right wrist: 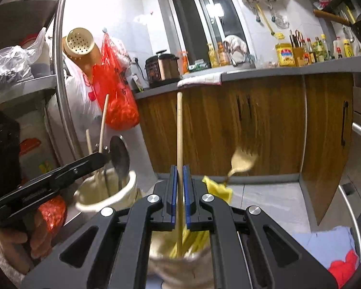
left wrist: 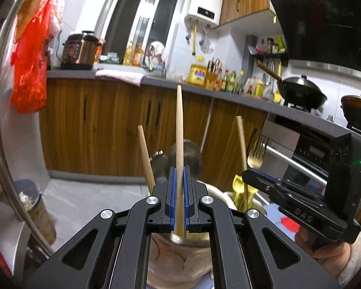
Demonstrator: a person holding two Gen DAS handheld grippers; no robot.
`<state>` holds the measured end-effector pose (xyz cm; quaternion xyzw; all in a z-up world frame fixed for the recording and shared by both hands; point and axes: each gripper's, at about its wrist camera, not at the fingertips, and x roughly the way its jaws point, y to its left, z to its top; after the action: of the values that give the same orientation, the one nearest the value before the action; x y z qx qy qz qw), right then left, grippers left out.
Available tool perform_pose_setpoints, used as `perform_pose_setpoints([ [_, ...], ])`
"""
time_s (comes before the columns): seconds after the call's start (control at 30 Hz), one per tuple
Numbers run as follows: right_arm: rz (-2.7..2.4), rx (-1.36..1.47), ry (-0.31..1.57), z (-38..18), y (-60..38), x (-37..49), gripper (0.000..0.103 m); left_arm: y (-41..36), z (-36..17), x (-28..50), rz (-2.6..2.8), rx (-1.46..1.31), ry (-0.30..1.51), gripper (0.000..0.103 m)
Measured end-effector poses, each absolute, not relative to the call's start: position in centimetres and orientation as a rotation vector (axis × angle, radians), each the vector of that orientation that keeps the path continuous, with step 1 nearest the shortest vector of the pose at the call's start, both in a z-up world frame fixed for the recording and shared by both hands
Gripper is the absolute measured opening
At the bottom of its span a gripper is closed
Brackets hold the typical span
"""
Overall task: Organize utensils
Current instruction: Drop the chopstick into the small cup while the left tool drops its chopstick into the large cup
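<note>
My left gripper [left wrist: 179, 175] is shut on a wooden stick [left wrist: 179, 130] that stands upright in a cream ceramic holder [left wrist: 180, 260]. A second wooden stick [left wrist: 145, 154] and a metal spoon [left wrist: 185, 156] stand in that holder. My right gripper [right wrist: 179, 175] is shut on another wooden stick [right wrist: 179, 130] that stands in a second cream holder [right wrist: 180, 267] with yellow utensils [right wrist: 197, 240] and a gold fork [right wrist: 243, 162]. The left gripper also shows in the right wrist view [right wrist: 101, 159] over its holder [right wrist: 122, 192]. The right gripper shows in the left wrist view [left wrist: 250, 175].
Wooden cabinets [left wrist: 108, 125] under a grey counter [left wrist: 204, 89] run across the back, with a pressure cooker [left wrist: 80, 50], bottles and a black wok [left wrist: 303, 91]. A red bag [left wrist: 31, 65] hangs at left. A bin [left wrist: 36, 207] stands on the floor. A steel shelf post [right wrist: 62, 72] stands left.
</note>
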<state>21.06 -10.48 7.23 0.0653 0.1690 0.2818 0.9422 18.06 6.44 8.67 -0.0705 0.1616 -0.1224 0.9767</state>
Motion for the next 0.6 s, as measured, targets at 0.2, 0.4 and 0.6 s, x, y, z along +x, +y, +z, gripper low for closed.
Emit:
perform_pose_setpoints([
  [0.2, 0.601, 0.102, 0.465, 6.5, -10.3, 20.5, 0.005, 6.2, 8.7, 17.9, -0.248, -0.118, 0.393, 0.006],
  [0.4, 0.593, 0.076, 0.485, 6.7, -10.0, 20.3, 0.005, 5.6, 8.4, 18.2, -0.24, -0.095, 0.427, 0.006],
  [0.6, 0.582, 0.093, 0.51, 6.5, -10.1, 20.8, 0.005, 5.4, 8.2, 18.1, -0.242, -0.086, 0.426, 0.011],
])
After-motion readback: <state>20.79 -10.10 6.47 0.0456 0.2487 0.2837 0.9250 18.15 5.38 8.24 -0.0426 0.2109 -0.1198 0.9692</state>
